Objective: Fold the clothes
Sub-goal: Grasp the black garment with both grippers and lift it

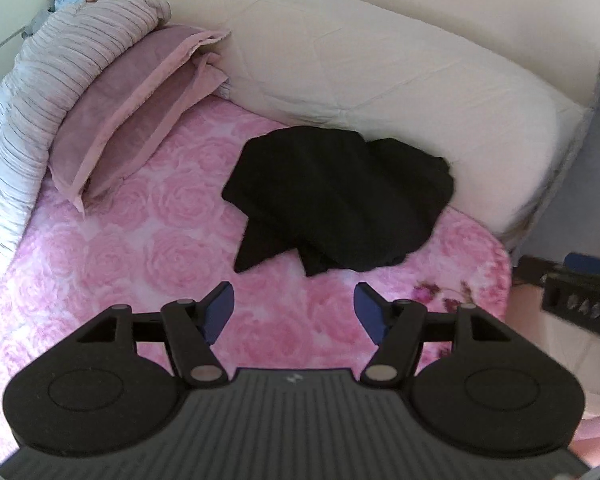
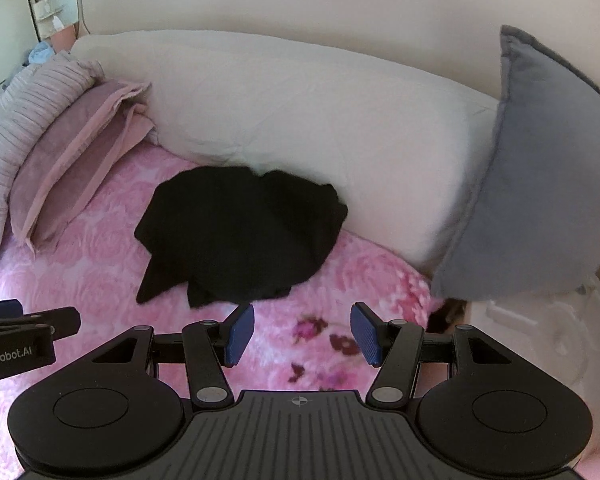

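With the left tool (image 1: pixel 294 312) and the right tool (image 2: pixel 302 334) both spread wide, holding nothing and hovering short of the black garment (image 1: pixel 336 200), the likely slip is a pinch that takes several layers of the bunched heap, or the soft pink rose blanket (image 1: pixel 140 248) under it, since no edge or corner is clear. The garment lies mid-bed against the long cream bolster (image 1: pixel 380 80). Left to right stand a striped cushion (image 1: pixel 52 80), a mauve pillow (image 1: pixel 120 120) and a grey pillow (image 2: pixel 540 180) by a pale wall.
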A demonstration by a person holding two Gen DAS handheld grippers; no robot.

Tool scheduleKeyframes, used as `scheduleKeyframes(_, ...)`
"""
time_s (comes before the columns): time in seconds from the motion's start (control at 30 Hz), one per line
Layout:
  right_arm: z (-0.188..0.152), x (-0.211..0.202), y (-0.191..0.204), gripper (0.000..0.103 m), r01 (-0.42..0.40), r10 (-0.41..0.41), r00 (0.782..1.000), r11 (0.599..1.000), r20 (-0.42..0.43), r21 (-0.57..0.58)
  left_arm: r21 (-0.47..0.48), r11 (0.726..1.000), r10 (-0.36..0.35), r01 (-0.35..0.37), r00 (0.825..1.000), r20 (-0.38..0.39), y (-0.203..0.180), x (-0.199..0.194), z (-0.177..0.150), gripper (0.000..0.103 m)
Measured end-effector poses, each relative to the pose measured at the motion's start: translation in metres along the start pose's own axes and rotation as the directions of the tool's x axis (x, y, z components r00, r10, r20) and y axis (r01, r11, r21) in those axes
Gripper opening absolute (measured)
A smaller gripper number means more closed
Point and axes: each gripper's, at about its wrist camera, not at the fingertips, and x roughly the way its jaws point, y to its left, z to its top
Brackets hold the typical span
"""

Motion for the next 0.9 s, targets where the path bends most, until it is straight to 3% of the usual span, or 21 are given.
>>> scheduleKeyframes(0.2, 0.013, 0.046, -0.010, 0.058, -0.045, 0.044, 0.998, 0.999, -0.032, -0.007, -0.021, 1.000, -0.017, 0.015, 0.998, -0.066, -0.002, 0.052, 0.010, 0.059)
scheduleKeyframes(0.4, 0.023, 0.101, -0.022, 0.058, -0.072, 0.075, 0.989, 0.997, -0.129, 0.029, -0.038, 0.999, -0.036, 0.031, 0.990, -0.136, -0.002, 0.105, 0.020, 0.057)
scheduleKeyframes(0.9, 0.041, 0.226, -0.049, 0.058, -0.085, 0.106, 0.976, 0.989, -0.189, 0.117, -0.177, 0.981, -0.113, 0.081, 0.977, -0.179, 0.007, 0.226, 0.039, 0.057)
